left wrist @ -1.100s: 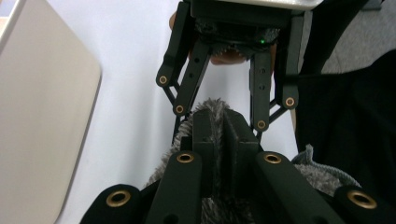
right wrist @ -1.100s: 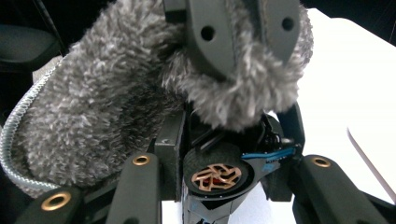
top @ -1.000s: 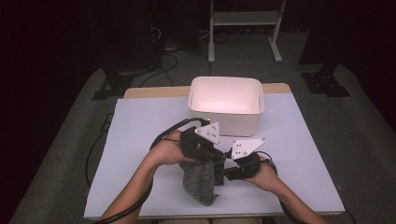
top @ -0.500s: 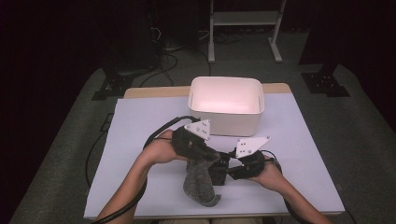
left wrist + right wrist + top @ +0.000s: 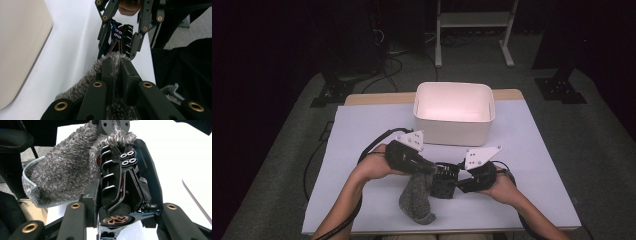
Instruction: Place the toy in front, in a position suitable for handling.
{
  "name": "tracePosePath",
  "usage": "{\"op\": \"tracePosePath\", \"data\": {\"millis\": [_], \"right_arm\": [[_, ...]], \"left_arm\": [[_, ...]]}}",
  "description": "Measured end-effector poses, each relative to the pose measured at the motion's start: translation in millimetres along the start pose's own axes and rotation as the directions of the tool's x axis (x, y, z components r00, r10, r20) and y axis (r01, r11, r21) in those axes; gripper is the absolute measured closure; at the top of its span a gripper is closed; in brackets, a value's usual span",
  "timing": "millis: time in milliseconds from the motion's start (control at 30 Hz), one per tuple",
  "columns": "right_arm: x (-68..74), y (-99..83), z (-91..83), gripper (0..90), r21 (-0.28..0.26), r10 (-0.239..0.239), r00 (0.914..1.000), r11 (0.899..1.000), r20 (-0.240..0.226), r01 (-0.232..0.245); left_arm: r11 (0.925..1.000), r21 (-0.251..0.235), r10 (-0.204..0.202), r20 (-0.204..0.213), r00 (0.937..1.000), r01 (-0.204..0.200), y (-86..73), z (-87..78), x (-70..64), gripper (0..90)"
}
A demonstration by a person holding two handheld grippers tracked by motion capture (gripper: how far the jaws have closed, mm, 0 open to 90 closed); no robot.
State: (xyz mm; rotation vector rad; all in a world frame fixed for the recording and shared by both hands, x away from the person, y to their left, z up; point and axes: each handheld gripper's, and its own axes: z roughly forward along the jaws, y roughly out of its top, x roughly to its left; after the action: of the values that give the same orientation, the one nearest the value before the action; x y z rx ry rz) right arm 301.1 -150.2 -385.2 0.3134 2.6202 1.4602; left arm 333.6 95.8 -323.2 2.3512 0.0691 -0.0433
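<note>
I am holding a tool in each hand, low over the near middle of the white bench (image 5: 362,130), and the two tools are meeting nose to nose.

My left tool (image 5: 117,75) is pinching a grey fuzzy sock (image 5: 82,82): its two jaws are standing nearly together with the sock's pile squeezed in the thin gap between them. From that pinch the sock (image 5: 416,200) is hanging down toward me, its lower end lying on the bench just below and beside the tool, near the front edge. In the right gripper view the sock (image 5: 62,167) is bulging out to the left of my right tool, with a pale knitted cuff at its far left end.

My right tool (image 5: 122,197) is clamping a black toy car (image 5: 122,182) between its jaws, nose pointing away from the camera, one bronze-spoked wheel nearest the lens and four small white rings on its top. The car's far end is touching the sock right where my left tool (image 5: 424,167) is gripping it. From above, the car (image 5: 443,181) is sitting between the two tools, my right tool (image 5: 460,184) just to its right.

Farther out, beyond both tools, a white tub (image 5: 454,112) is standing at the back of the bench.
</note>
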Motion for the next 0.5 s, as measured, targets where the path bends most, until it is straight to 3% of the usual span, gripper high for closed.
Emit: {"op": "tracePosePath", "data": {"millis": [333,500], "right_arm": [[-0.5,-5.5,-8.7,56.4,0.013,0.016,0.9999,1.000,-0.002,-0.016],[-1.1,-8.6,-15.6,56.3,0.031,0.015,0.9999,0.999,-0.004,-0.015]], "left_arm": [[0.9964,-0.084,-0.008,0.030,0.9995,0.011,-1.8,8.4,3.3,82.6],[0.9955,-0.093,-0.015,0.053,0.9985,0.019,-0.9,16.4,4.4,82.5]]}}
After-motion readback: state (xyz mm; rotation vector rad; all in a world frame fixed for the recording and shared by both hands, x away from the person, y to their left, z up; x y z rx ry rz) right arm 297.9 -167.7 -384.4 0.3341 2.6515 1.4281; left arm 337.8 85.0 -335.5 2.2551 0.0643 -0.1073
